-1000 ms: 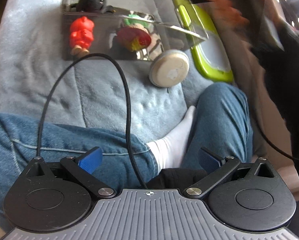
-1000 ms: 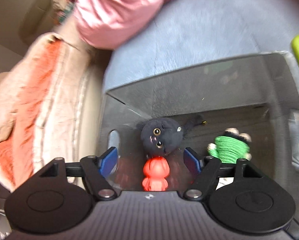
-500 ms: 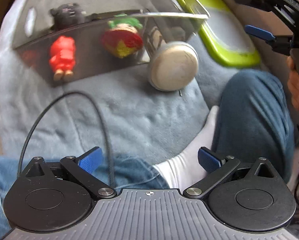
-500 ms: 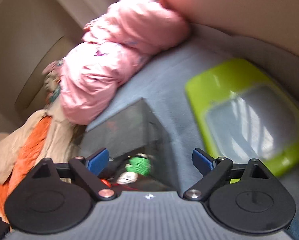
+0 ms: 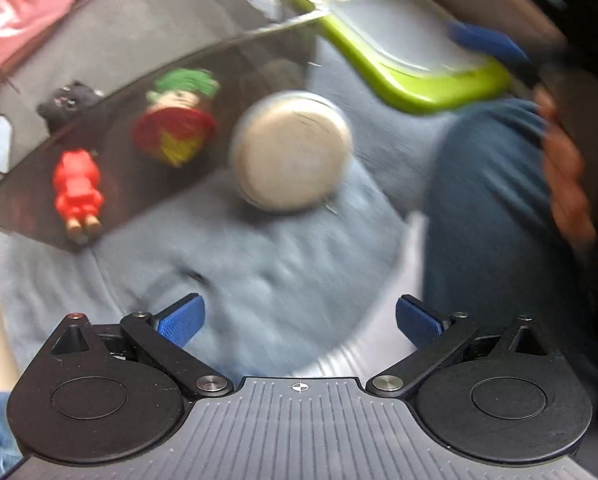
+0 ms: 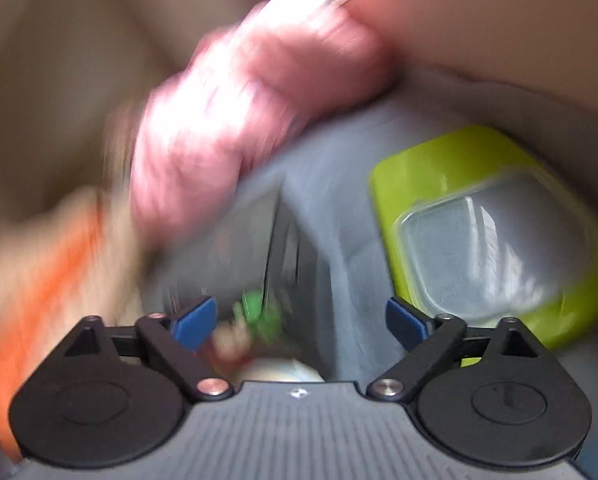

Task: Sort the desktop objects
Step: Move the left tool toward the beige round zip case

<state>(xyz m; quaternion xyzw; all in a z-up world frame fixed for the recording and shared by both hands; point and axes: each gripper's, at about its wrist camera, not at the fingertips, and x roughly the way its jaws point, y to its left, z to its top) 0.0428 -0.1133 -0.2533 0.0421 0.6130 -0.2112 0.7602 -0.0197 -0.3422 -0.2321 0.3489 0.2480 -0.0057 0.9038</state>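
Note:
A clear dark-tinted box (image 5: 147, 32) lies on a grey-blue blanket (image 5: 259, 272). Inside it I see a red figure (image 5: 77, 190), a green-haired doll in red (image 5: 177, 120) and a black plush (image 5: 69, 98). A round beige tin (image 5: 291, 156) rests just outside the box's right end. My left gripper (image 5: 299, 320) hovers open and empty over the blanket, below the tin. My right gripper (image 6: 301, 322) is open and empty above the box's right end; the green-haired doll (image 6: 259, 316) shows blurred between its fingers. One blue right fingertip (image 5: 487, 42) shows blurred at upper right in the left wrist view.
A lime-green lid with a clear centre (image 5: 403, 36) (image 6: 495, 240) lies right of the box. A pink garment (image 6: 251, 112) and an orange-and-beige cloth (image 6: 51, 264) are heaped behind and left. A person's jeans-clad leg (image 5: 487, 208) and hand (image 5: 563, 184) are at the right.
The left gripper has moved forward towards the tin and box, which look larger. The right gripper has kept swinging right over the box's end and down into the left view; both views are motion-blurred.

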